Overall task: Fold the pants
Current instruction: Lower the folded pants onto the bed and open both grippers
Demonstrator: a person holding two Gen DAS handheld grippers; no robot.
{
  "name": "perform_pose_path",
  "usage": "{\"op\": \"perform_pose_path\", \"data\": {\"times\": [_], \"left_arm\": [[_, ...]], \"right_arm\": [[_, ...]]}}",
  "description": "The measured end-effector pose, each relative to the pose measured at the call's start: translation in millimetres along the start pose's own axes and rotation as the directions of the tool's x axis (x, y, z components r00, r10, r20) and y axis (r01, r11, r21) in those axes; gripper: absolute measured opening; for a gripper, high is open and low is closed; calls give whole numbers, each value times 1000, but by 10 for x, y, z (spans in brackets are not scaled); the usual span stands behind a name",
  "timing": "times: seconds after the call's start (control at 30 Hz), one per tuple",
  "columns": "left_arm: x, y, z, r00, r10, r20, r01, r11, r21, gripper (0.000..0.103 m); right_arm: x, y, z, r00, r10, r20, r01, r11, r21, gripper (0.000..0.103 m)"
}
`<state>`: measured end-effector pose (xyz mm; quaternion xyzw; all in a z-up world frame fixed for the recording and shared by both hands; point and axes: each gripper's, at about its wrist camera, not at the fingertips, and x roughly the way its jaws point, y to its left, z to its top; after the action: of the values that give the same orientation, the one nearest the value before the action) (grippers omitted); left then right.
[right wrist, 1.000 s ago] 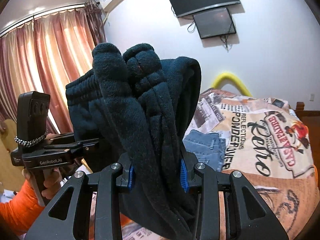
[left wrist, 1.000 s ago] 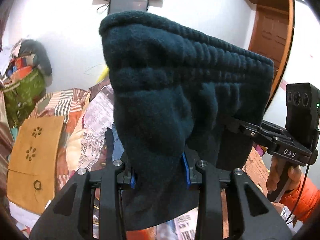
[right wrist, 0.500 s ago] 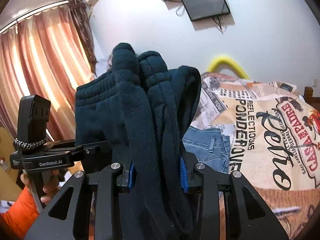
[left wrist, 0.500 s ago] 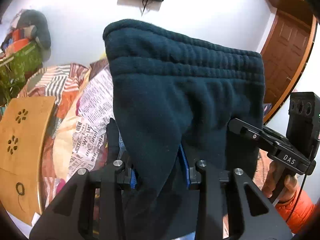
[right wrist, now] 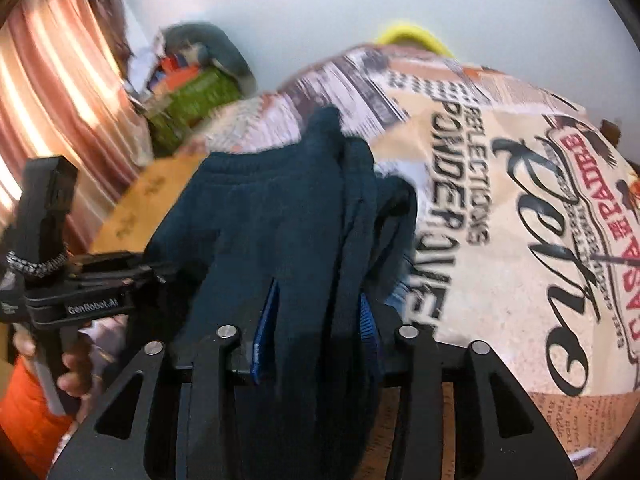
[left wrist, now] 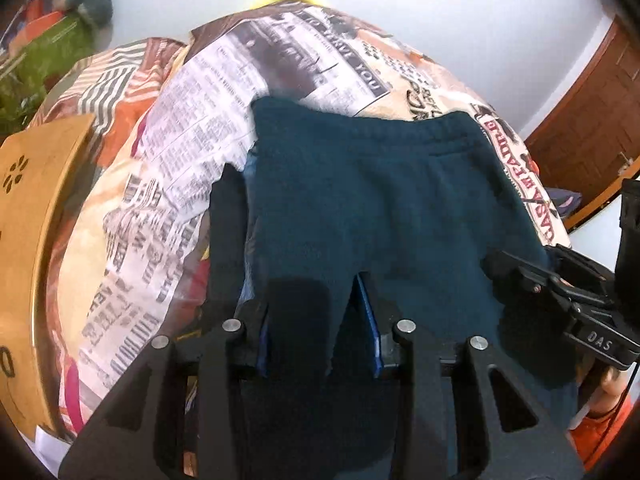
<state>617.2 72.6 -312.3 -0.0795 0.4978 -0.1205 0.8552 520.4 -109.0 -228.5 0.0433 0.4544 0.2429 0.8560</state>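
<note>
The dark teal fleece pants [left wrist: 380, 200] are folded over and held between both grippers above a bed. My left gripper [left wrist: 318, 336] is shut on one lower corner of the pants. My right gripper [right wrist: 316, 332] is shut on a bunched edge of the same pants [right wrist: 272, 224]. The elastic waistband is the far edge, low over the bedspread. The right gripper shows in the left wrist view [left wrist: 560, 300] at the pants' right side. The left gripper shows in the right wrist view [right wrist: 88, 280] at their left side.
The bed carries a newspaper-print bedspread [right wrist: 520, 220]. Blue jeans [right wrist: 400, 296] lie on it, mostly hidden under the pants. A wooden board [left wrist: 28, 220] stands at the bed's left. Clothes [left wrist: 48, 32] are piled at the far left. A brown door [left wrist: 592, 128] is at the right.
Both grippers have tipped forward and down with the pants. The waistband, which stood upright against the wall, now reaches out low over the bedspread. Both grips are unchanged.
</note>
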Motion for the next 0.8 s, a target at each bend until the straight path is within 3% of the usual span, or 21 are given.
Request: {"op": "perform_pose_path", "data": {"times": [0.13, 0.3, 0.47, 0.53, 0.67, 0.8], "left_arm": [[-120, 88, -108, 1000, 6, 3, -5, 1000, -28, 38], [-546, 104, -138, 999, 31, 35, -30, 999, -31, 37], [-1173, -127, -239, 992, 40, 120, -46, 998, 47, 37], [-1510, -299, -320, 984, 53, 172, -68, 994, 84, 37], [-2230, -626, -539, 962, 29, 272, -70, 987, 142, 37], [-2966, -903, -875, 925, 0, 380, -69, 984, 166, 38]], "right_arm": [[-84, -19, -126, 1000, 1, -8, -1, 1000, -5, 57], [-443, 79, -177, 999, 3, 41, -2, 1000, -10, 57], [-982, 287, -123, 990, 28, 135, -21, 998, -58, 58], [-1272, 411, -132, 982, 21, 186, -4, 996, -88, 62], [-2043, 737, -224, 946, 41, 321, 9, 988, -153, 67], [-2658, 1011, -389, 911, 79, 405, 0, 982, -191, 67]]}}
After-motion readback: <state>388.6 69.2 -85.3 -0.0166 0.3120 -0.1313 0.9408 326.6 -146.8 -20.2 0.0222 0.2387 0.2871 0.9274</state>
